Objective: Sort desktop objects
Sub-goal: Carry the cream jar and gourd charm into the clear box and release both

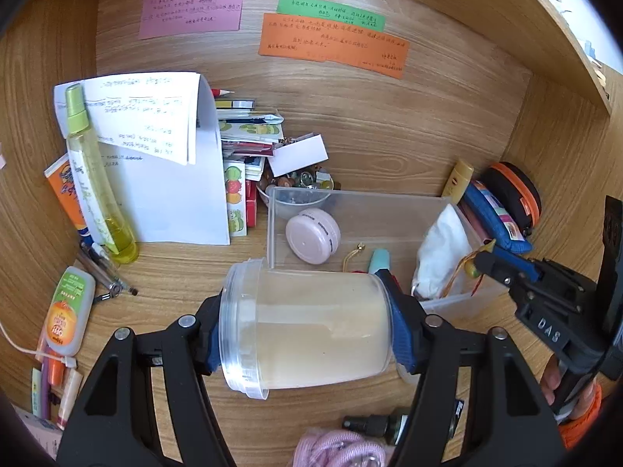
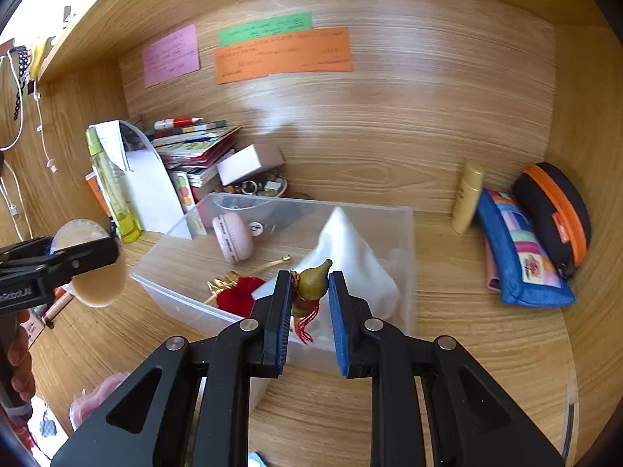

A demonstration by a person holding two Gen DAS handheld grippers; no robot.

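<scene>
The left gripper (image 1: 305,327) is clamped on a clear plastic jar (image 1: 307,327), lying sideways between the blue pads, lid end to the left, filled with a pale cream-coloured substance. It hangs just in front of the clear plastic bin (image 1: 389,202), at the near-left corner. From the right wrist camera the same jar (image 2: 97,268) shows end-on, off the bin's left side, above the wooden desk (image 2: 467,350).

Over at the right gripper (image 2: 310,295): its fingers pinch a small green gourd charm (image 2: 313,282), red tassel dangling below, held over the near edge of the bin (image 2: 175,292). The charm sits against the left pad; whether the right pad touches it is hard to tell. In the left wrist view the charm (image 1: 472,268) hangs at the bin's right side.

Inside the bin: a pink round case (image 1: 313,235) towards the back left, a white cloth (image 2: 350,257) at the right, a red pouch (image 2: 239,295) near the front. Behind the bin, a small bowl of trinkets (image 1: 300,186). Left of the bin, a tall yellow-green spray bottle (image 1: 97,179) leans against white papers (image 1: 163,179). Right of the bin, a yellow tube (image 2: 469,196), a blue patchwork pouch (image 2: 521,249) and a black-and-orange zip case (image 2: 553,210) rest at the back wall.
</scene>
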